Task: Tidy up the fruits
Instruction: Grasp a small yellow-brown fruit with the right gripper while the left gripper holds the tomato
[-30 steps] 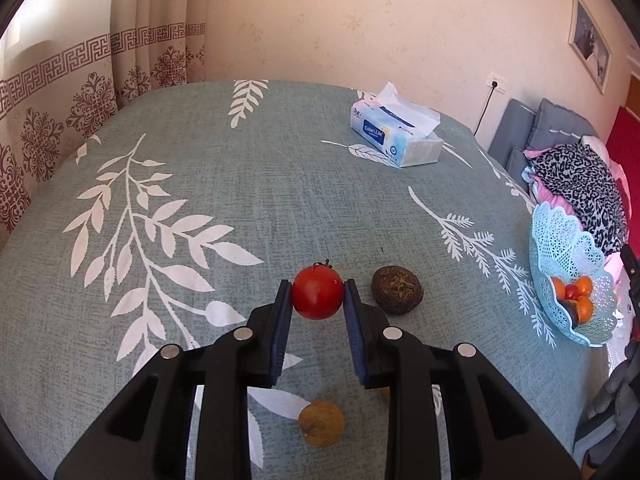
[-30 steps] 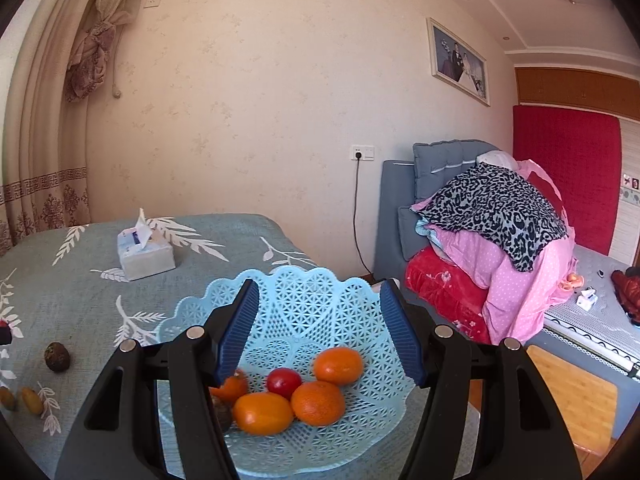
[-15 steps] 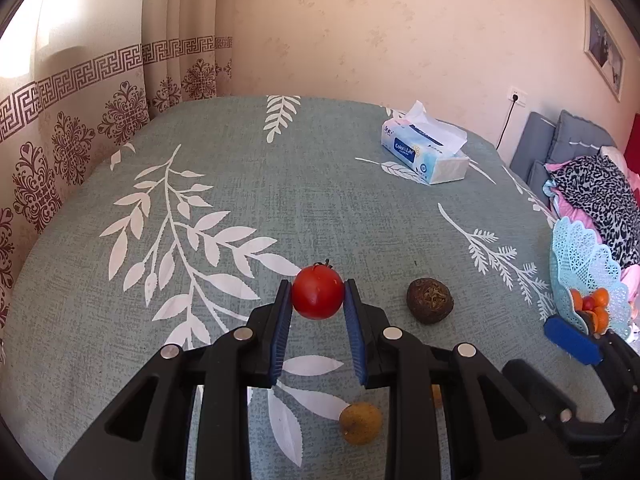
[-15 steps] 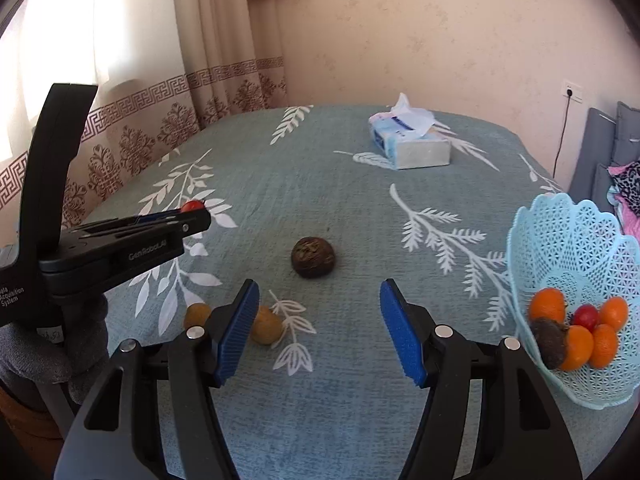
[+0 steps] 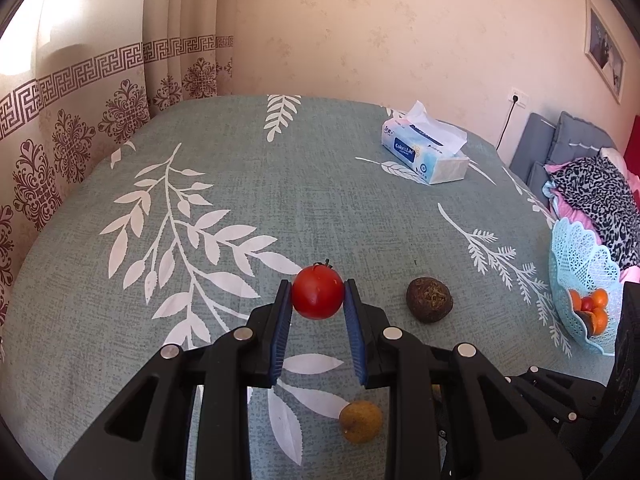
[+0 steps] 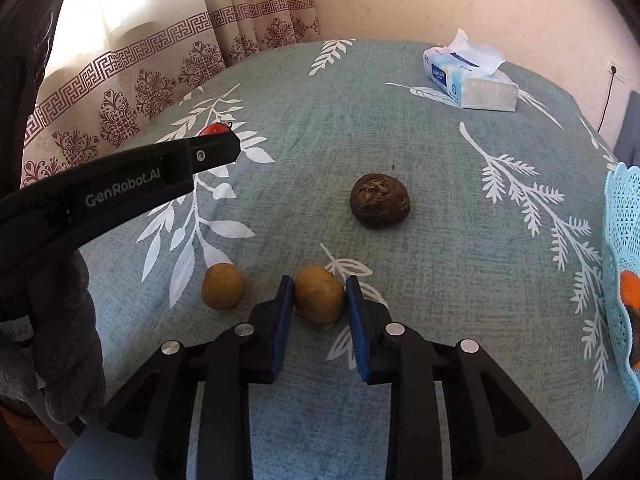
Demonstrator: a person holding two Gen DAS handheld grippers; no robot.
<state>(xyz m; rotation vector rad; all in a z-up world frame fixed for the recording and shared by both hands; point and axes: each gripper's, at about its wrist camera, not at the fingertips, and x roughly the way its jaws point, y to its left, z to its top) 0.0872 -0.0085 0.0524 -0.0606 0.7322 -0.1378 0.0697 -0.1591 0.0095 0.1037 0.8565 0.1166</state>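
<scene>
Bedroom w/ patterned curtains; a tabletop (image 5: 360,200) under a grey-green leaf-print cloth carries everything. Tissue box (image 5: 426,152) sits toward the far right corner, pale blue basket (image 5: 580,252) at the right edge, already holding oranges and a small red fruit.

Left gripper (image 5: 317,300) has its jaws closed narrow on a red tomato (image 5: 317,297), held clear above the cloth near the tabletop's middle. Right gripper (image 6: 319,298) is low at the near edge, jaws narrow either side of a yellow-brown fruit (image 6: 319,294); pads look to be touching or nearly touching both sides, but whether the squeeze is complete I cannot tell. A second yellow-brown fruit (image 6: 222,286) lies just left of it, and a dark wrinkled fruit (image 6: 379,200) sits further in, apart from both.

Step in hand, as I read it: secure the right-hand pick. To do it well: keep the pads centred across the widest part, squeeze gently since it's round and prob. rolls, lift straight up before swinging right to the basket. Keep the left gripper steady and out of the right one's path, tomato level.
</scene>
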